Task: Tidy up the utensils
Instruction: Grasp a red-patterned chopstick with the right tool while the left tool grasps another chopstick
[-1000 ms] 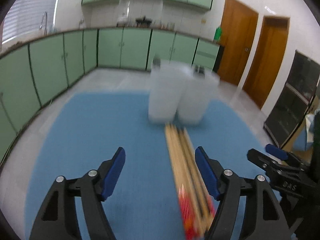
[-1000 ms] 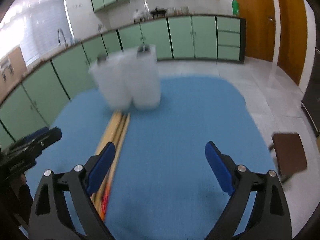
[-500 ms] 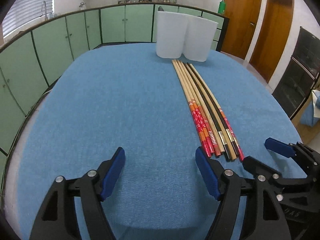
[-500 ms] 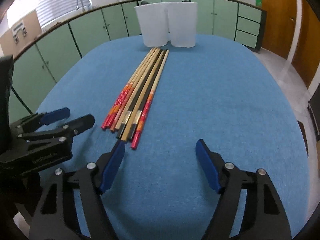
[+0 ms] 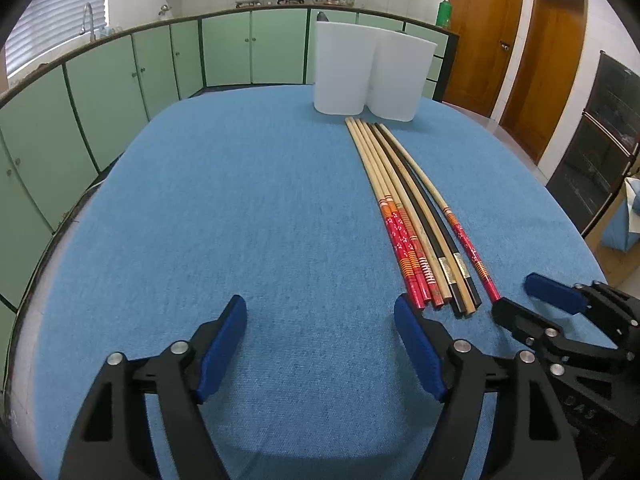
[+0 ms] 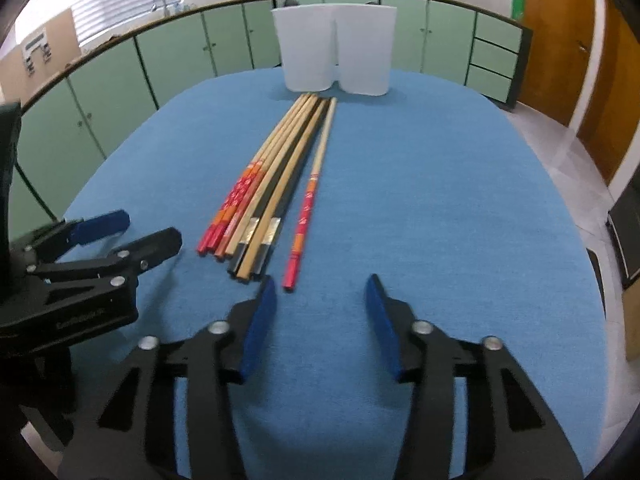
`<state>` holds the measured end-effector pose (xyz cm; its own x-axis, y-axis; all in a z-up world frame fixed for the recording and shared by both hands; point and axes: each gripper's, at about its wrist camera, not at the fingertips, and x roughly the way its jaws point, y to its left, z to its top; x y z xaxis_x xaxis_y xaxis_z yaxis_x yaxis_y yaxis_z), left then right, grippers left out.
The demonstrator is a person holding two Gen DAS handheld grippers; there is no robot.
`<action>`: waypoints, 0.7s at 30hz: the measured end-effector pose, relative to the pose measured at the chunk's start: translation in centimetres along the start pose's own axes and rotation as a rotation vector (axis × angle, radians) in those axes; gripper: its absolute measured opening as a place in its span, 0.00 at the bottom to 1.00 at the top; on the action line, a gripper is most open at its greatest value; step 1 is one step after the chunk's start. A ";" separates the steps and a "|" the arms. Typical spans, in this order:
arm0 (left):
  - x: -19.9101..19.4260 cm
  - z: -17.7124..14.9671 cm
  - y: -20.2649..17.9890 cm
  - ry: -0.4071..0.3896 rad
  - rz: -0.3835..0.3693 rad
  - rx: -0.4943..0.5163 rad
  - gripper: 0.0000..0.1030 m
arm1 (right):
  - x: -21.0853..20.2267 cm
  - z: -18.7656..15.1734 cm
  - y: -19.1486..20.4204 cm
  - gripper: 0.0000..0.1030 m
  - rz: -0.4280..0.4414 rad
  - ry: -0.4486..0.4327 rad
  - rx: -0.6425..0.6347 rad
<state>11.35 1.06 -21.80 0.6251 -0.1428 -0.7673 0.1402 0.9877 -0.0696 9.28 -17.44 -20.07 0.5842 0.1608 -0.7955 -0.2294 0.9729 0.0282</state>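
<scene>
Several long chopsticks [image 5: 404,200] lie side by side on the blue tablecloth [image 5: 240,220], some with red patterned ends, some plain wood, one black. They also show in the right wrist view [image 6: 272,184], where one red-ended chopstick [image 6: 310,196] lies slightly apart on the right. A white two-compartment holder [image 5: 372,74] stands upright past their far tips; it shows in the right wrist view [image 6: 336,54] too. My left gripper [image 5: 320,312] is open and empty, left of the near ends. My right gripper [image 6: 320,292] is open and empty, just short of the near ends.
The round table's edge [image 5: 60,232] curves close on the left. Green cabinets [image 5: 120,80] ring the room beyond it. Wooden doors [image 5: 520,48] stand at the right. The left gripper's body [image 6: 80,272] sits left of the chopsticks in the right wrist view.
Both grippers have drawn back towards the table's near side, so the chopsticks' full length now shows. The right gripper has shifted closer to the near ends and its jaws have narrowed somewhat.
</scene>
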 end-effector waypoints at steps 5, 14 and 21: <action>0.1 0.1 -0.6 0.006 0.000 0.027 0.73 | 0.1 0.3 0.1 0.09 0.032 -0.002 -0.010; 0.5 0.1 -2.7 0.027 -0.001 0.091 0.74 | -0.1 0.3 -1.9 0.05 0.033 -0.002 0.030; 0.7 0.3 -1.7 0.032 0.070 0.046 0.76 | -0.3 0.0 -2.1 0.06 0.046 -0.006 0.034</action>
<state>11.73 -0.73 -22.00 0.6102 -0.0705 -0.7891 0.1321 0.9911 0.0136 9.58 -19.56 -19.92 0.5784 0.2061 -0.7893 -0.2290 0.9697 0.0854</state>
